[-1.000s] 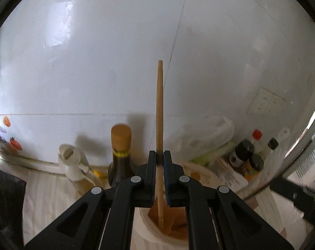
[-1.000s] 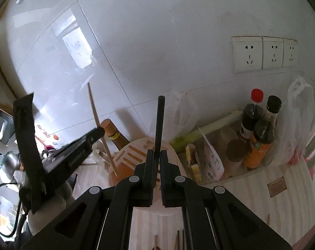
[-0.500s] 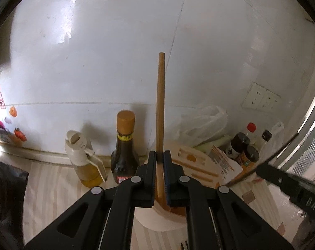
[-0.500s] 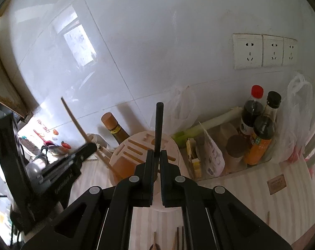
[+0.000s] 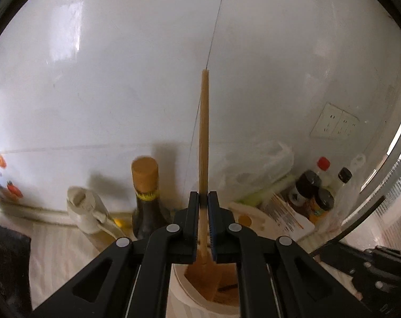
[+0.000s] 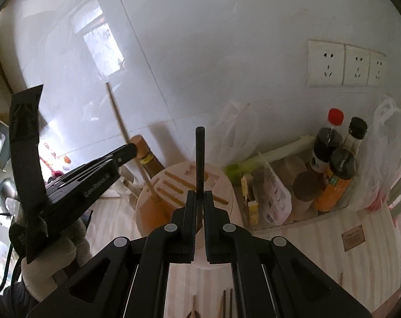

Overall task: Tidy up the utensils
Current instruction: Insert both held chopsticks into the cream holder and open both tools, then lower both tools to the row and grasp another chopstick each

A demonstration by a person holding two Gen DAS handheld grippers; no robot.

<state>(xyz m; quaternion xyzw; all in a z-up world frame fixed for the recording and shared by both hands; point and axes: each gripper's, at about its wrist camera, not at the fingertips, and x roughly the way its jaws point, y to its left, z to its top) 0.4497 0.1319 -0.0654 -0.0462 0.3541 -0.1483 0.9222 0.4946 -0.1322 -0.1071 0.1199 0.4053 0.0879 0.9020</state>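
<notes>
Only the right wrist view shows loose utensils lying at the counter's near edge. The right gripper pinches a black chopstick upright. The left gripper clamps a wooden chopstick, its tip inside the round holder near the wall.

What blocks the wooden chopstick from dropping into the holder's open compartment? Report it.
Nothing visible does. The left claw holds the wooden chopstick upright, its lower end already inside the holder's open compartment. A dark stick lies inside, off to the right.
</notes>
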